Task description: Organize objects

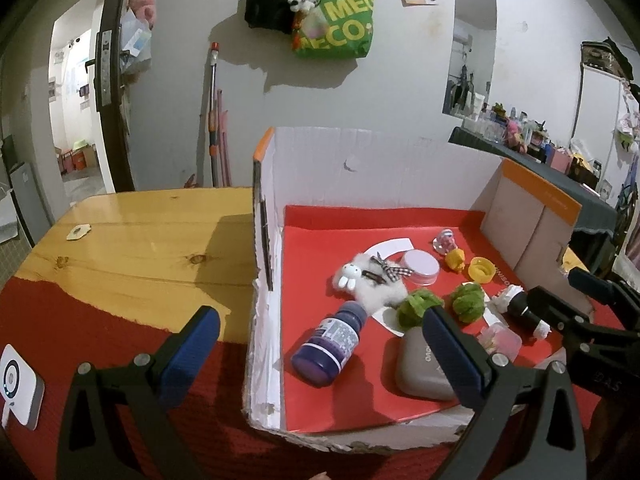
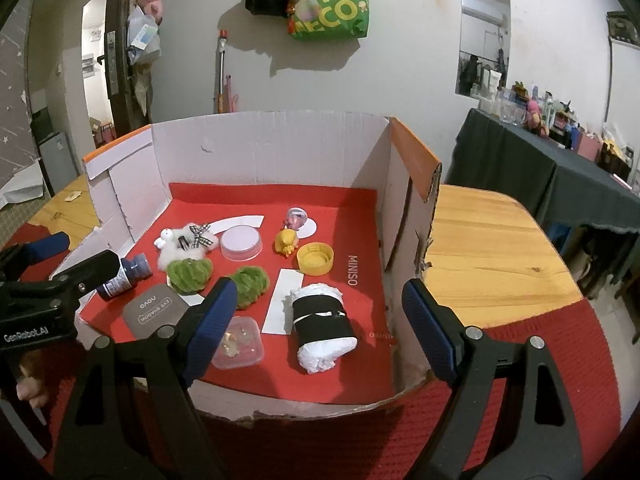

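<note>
Wooden table [image 2: 492,248] under red cloth carries my cardboard box [image 2: 280,148], and all the clutter lies inside it: black-wrapped roll [image 2: 322,320], blue bottle [image 1: 328,344], yellow cap [image 2: 315,258]. My left gripper [image 1: 320,354] and right gripper [image 2: 316,328] both hover spread, empty.

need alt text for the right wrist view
The open right gripper hovers empty over a cardboard box of small things: a black-banded white roll, a yellow cap and a blue bottle. The left gripper shows at left.
</note>
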A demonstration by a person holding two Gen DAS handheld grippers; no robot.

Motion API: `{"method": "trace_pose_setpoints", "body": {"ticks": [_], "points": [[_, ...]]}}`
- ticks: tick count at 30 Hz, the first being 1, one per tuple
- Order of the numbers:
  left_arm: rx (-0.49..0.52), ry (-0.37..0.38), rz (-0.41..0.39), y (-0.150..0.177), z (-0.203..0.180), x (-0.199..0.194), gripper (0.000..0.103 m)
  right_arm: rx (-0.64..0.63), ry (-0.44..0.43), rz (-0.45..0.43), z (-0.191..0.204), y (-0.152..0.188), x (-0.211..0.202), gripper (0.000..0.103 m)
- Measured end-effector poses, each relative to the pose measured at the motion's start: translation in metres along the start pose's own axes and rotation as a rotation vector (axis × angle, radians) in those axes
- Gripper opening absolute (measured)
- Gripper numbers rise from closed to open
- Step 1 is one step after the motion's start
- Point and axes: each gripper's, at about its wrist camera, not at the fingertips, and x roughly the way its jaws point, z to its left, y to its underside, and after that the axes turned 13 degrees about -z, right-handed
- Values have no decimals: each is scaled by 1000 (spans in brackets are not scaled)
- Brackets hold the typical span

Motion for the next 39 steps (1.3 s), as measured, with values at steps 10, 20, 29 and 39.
{"method": "trace_pose_setpoints", "body": {"ticks": [10, 20, 29, 39], "points": [[5, 17, 24, 2, 2, 1, 103, 7, -1, 9, -2, 0, 1, 84], [5, 17, 41, 0, 4, 2, 103, -11, 2, 19, 1, 1, 4, 85], [6, 16, 52, 1, 5, 3, 103, -16, 4, 26, 3, 2, 5, 85], [12, 14, 42, 1, 5, 3, 103, -22, 6, 21, 3, 1, 5, 85]]}}
